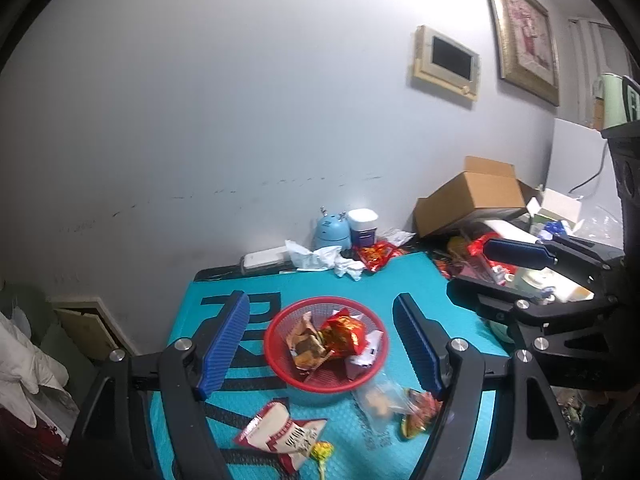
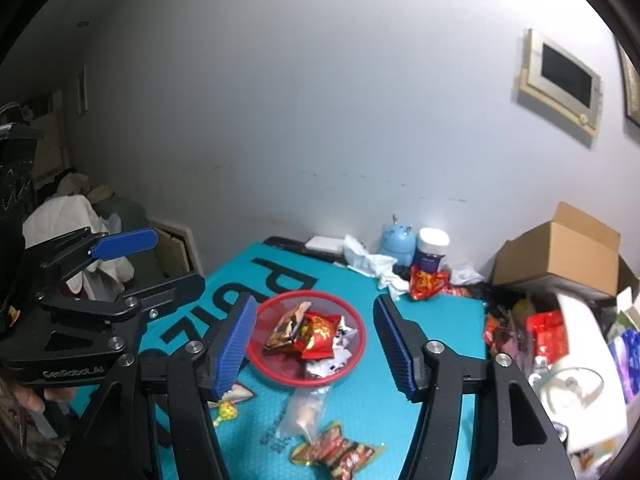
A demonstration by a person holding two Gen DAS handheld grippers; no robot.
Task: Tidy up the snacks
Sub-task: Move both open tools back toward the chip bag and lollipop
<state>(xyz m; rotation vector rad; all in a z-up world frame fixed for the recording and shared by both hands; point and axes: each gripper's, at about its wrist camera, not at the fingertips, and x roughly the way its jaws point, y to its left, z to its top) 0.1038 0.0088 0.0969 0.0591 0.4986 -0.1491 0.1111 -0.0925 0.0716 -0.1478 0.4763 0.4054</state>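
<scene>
A red mesh basket sits on the teal mat and holds several snack packets. My left gripper is open and empty, held above the basket. My right gripper is open and empty, also above the basket; it shows at the right of the left wrist view. In front of the basket lie a clear bag, a red-yellow packet, a red-white packet and a yellow lollipop.
At the mat's far edge are crumpled tissues, a blue round gadget, a white-lidded jar and a red snack bag. A cardboard box and clutter fill the right.
</scene>
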